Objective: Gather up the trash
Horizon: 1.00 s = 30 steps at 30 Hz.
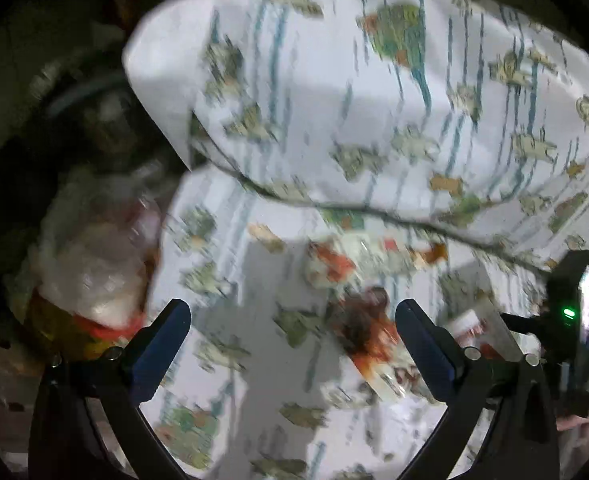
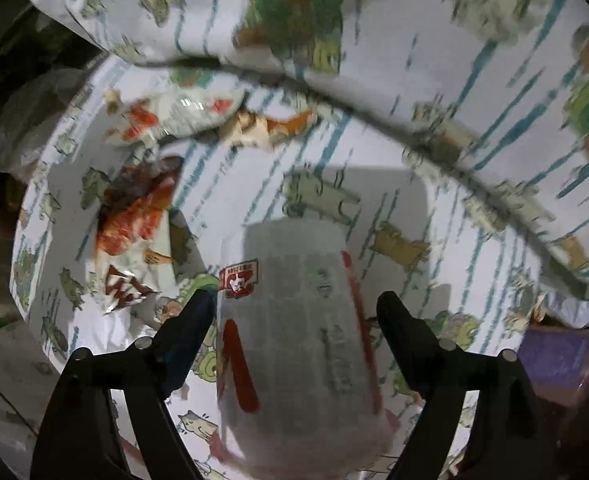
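Right now the patterned sheet (image 2: pixel 434 208) carries everything; on it a translucent cup (image 2: pixel 298 344) lies lengthwise between the right claw's (image 2: pixel 290 312) parted jaws, unpinched. Left claw (image 1: pixel 294 320) gapes empty beside the cup, over wrappers (image 1: pixel 370 336).

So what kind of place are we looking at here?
Probably a bed in a home: a cartoon-print sheet with a matching pillow, littered with snack wrappers and a clear plastic cup.
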### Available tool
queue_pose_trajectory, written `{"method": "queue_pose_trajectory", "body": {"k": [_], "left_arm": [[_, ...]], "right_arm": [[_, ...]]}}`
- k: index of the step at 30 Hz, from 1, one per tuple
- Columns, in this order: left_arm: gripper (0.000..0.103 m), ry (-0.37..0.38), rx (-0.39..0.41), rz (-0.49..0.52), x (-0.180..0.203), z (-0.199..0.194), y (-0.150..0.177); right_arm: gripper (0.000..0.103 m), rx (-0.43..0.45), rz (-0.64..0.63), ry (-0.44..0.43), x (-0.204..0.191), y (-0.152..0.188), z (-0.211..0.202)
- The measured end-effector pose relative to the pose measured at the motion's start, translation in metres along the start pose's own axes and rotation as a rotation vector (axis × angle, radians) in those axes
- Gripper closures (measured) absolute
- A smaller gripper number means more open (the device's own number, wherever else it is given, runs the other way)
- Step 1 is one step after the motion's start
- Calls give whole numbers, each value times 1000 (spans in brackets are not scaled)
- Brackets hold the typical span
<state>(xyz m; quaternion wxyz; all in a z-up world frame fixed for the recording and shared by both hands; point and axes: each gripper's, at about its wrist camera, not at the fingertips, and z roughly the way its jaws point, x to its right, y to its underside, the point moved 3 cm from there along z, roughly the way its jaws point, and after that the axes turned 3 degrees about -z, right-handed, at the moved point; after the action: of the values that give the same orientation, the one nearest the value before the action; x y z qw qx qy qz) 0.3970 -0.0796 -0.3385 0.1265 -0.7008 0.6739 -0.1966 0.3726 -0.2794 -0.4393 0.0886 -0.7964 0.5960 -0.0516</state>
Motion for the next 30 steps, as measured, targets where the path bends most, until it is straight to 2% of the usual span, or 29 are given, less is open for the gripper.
{"method": "queue_pose_trajectory", "body": {"k": [1, 3, 6, 8, 13, 15, 16, 18, 22, 23, 27, 28, 29, 30], "left_arm": [[0, 35, -42, -9, 2, 6, 2], [0, 103, -137, -44, 5, 22, 6], [1, 158, -216, -86, 10, 40, 13], [9, 167, -243, -95, 14, 50, 18], [16, 181, -315, -146, 19, 72, 30], [32, 216, -345, -145, 26, 78, 35], [44, 234, -367, -137, 30, 83, 36], [47, 252, -404, -138, 36, 92, 41], [47, 146, -364, -139, 35, 101, 45], [47, 140, -361, -143, 35, 103, 45], [47, 192, -395, -165, 41, 110, 47], [55, 198, -397, -157, 44, 111, 46], [73, 199, -397, -140, 46, 111, 46], [75, 193, -394, -116, 48, 110, 44]], "right_arm": [[33, -10, 4, 6, 5, -3, 3], [33, 14, 22, 4, 7, -6, -4], [33, 80, 45, -20, 7, -9, -28], [33, 130, 41, -23, 6, -7, -47], [33, 217, -9, 38, 0, -2, -83], [33, 239, -15, 57, 5, 6, -89], [33, 246, -12, 63, 4, 9, -90], [33, 259, 13, 61, 11, 14, -91], [33, 241, 68, 27, 21, 23, -79], [33, 238, 75, 16, 24, 24, -76], [32, 230, 101, -20, 35, 27, -74], [32, 230, 106, -21, 37, 28, -74], [32, 231, 114, -22, 39, 28, -74], [32, 230, 121, -27, 41, 29, -75]]}}
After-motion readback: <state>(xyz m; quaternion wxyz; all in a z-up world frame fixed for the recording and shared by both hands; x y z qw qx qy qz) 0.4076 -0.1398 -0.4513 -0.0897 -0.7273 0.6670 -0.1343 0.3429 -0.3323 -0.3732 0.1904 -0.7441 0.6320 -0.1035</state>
